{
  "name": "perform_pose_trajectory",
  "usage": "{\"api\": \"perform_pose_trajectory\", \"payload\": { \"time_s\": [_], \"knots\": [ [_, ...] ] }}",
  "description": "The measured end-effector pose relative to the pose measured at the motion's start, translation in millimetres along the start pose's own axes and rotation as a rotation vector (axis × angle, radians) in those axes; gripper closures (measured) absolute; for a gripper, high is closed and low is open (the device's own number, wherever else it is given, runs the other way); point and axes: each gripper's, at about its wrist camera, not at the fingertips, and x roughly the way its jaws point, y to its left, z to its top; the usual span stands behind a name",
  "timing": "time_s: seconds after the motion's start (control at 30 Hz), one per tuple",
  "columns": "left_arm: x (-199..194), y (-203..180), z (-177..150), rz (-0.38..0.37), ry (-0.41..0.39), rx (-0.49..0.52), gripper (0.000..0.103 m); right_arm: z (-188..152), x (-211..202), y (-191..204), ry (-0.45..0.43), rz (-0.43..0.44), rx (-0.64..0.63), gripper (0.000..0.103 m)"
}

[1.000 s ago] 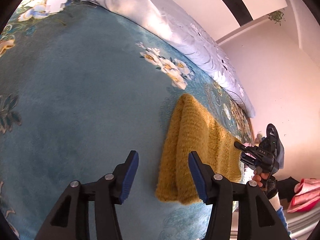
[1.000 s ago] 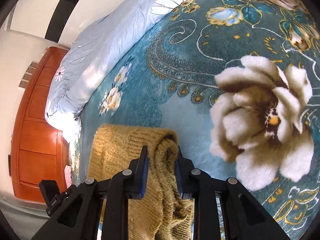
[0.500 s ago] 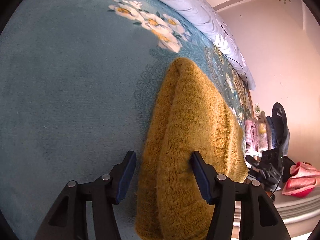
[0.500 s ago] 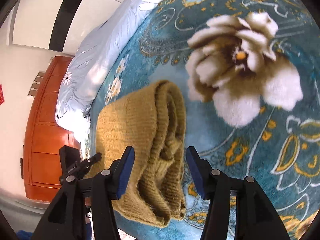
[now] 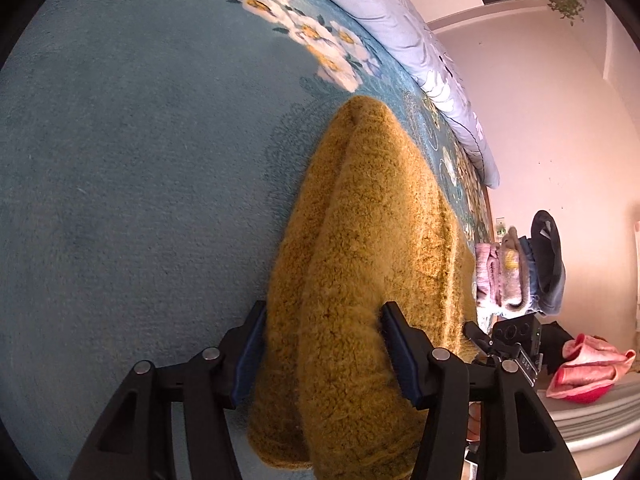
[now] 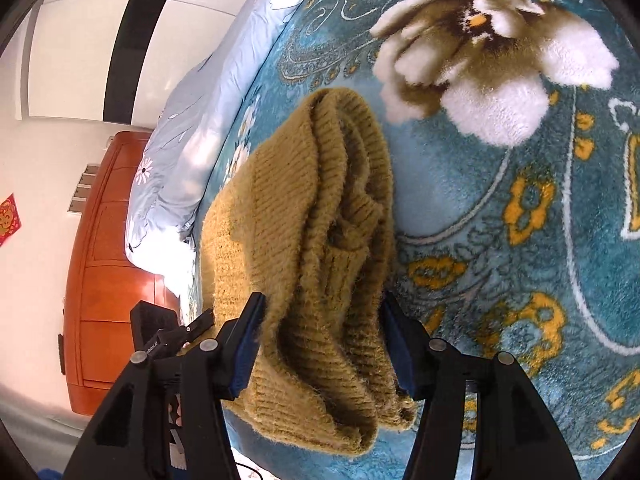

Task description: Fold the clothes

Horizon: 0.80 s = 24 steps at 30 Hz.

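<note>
A folded mustard-yellow knitted sweater [image 5: 360, 264] lies on the teal floral blanket [image 5: 132, 168] near the bed's edge. My left gripper [image 5: 324, 352] is open, its blue-padded fingers [image 5: 250, 350] straddling one end of the sweater, the fabric between them. In the right wrist view the sweater [image 6: 304, 232] shows its ribbed folded layers. My right gripper [image 6: 322, 348] is open and straddles the other end. Each gripper shows in the other's view: the right one in the left wrist view [image 5: 504, 340], the left one in the right wrist view [image 6: 168, 334].
A light blue quilt [image 5: 404, 36] lies along the far side of the bed. A stack of folded clothes [image 5: 516, 272] and a pink garment [image 5: 588, 364] sit off the bed's end. An orange wooden cabinet [image 6: 108, 264] stands beside the bed.
My right gripper let go of the sweater and opened wide around its end. My left gripper moved in over the other end, so its open fingers now straddle the fabric.
</note>
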Motion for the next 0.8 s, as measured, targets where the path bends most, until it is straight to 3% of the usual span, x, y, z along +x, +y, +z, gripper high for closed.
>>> {"api": "perform_pose_trajectory", "payload": {
  "time_s": [0.17, 0.5, 0.73, 0.8],
  "knots": [
    [-3, -6, -8, 0.005, 0.002, 0.026, 0.052, 1, -1, 3, 0.004, 0.0, -0.009, 0.056],
    [7, -19, -58, -0.054, 0.076, 0.023, 0.055, 38, -19, 6, -0.002, -0.071, -0.069, 0.062],
    [-6, -19, -57, -0.011, 0.019, -0.003, 0.054, 46, -20, 3, 0.012, -0.06, -0.075, 0.062],
    [-12, -23, -53, 0.018, 0.011, 0.01, 0.053, 46, -20, 5, 0.01, -0.067, -0.09, 0.056]
  ]
}}
